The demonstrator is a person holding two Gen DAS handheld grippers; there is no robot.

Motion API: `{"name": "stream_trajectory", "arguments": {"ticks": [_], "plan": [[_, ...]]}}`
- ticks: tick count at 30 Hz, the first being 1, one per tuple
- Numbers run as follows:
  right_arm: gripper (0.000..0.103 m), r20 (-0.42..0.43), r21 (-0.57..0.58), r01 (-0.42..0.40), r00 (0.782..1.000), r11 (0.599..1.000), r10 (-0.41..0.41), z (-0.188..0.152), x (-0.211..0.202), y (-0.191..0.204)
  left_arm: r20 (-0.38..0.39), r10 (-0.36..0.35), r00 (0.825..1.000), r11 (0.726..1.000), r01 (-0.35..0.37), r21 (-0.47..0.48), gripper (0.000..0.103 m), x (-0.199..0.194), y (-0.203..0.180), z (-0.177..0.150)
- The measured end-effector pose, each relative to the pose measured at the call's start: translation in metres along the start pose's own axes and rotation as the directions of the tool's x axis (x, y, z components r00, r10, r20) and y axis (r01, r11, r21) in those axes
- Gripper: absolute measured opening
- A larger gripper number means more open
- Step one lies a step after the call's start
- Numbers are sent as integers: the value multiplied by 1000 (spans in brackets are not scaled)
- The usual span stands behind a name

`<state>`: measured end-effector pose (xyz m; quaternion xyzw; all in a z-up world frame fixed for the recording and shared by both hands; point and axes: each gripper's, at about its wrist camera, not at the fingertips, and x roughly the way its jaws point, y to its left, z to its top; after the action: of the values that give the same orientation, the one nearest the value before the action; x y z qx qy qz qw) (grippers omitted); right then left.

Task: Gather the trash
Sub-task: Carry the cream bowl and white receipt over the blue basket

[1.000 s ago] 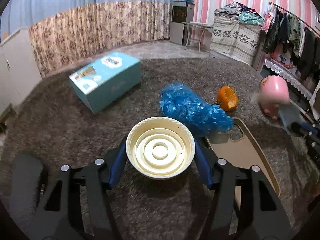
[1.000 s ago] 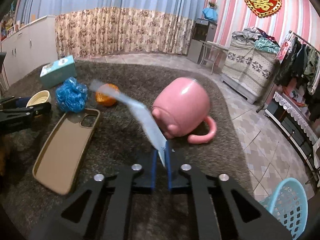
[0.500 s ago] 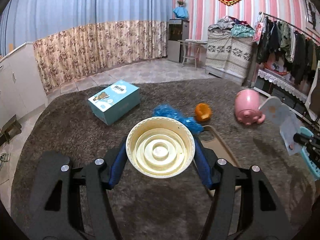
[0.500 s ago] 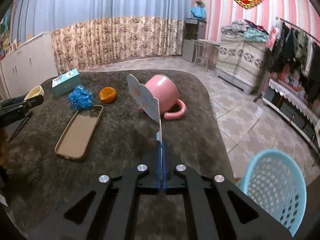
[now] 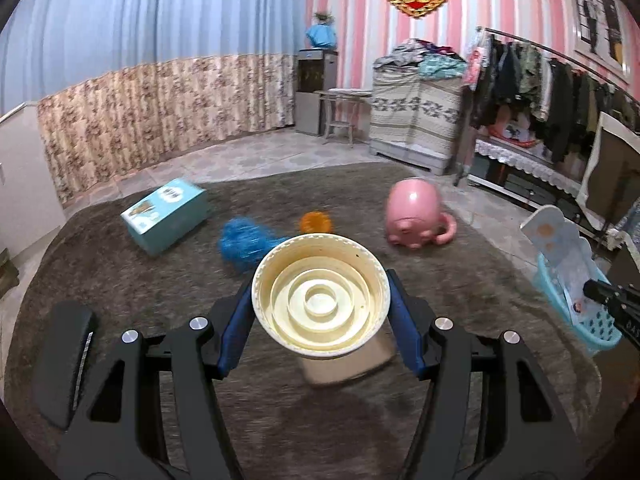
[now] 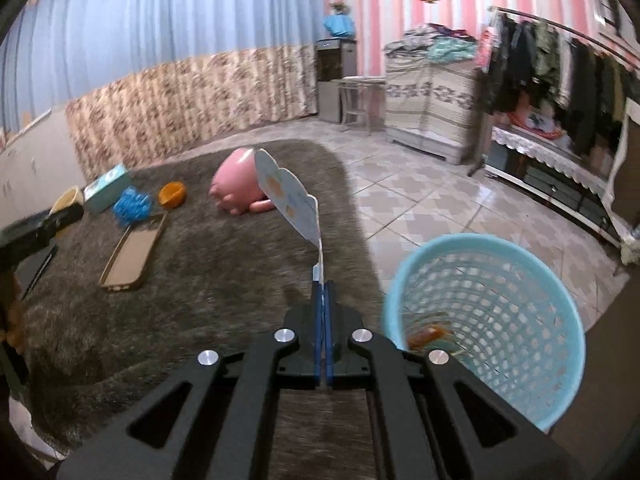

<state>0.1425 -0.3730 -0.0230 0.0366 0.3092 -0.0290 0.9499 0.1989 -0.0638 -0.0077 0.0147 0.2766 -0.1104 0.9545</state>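
- We see dim, even indoor light with a cool bluish cast in both views.
- Strong fisheye bending curves the curtains (image 5: pixel 132 40) and walls; black vignette rims every corner.
- Motion blur smears the rug (image 5: pixel 120 288) and the blue basket (image 6: pixel 492 312) nearby.
- A soft shadow lies on the rug under the near black frame.

Premises are presenting as a lived-in home. A clothes rack (image 5: pixel 560 80) is standing at upper right, folded laundry is piling on a covered cabinet (image 5: pixel 416 120) (centre right), and floral curtains (image 5: pixel 160 112) are hanging across the left. A shaggy rug (image 5: pixel 120 280) is covering the tiled floor (image 6: pixel 420 200).
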Motion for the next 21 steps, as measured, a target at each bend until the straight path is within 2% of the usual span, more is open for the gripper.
{"name": "stream_trajectory", "arguments": {"ticks": [9,16,21], "plan": [[1,11,146,91,996,985,-93,-9,-8,-67,33,-99,995,993,97,67,60,1,-68,12],[1,1,238,204,978,950,-211,-19,-16,-112,45,-189,981,979,184,89,61,8,-123,19],[1,-11,251,265,963,931,-271,-22,-16,-128,51,-248,967,963,240,126,60,17,-174,22]]}}
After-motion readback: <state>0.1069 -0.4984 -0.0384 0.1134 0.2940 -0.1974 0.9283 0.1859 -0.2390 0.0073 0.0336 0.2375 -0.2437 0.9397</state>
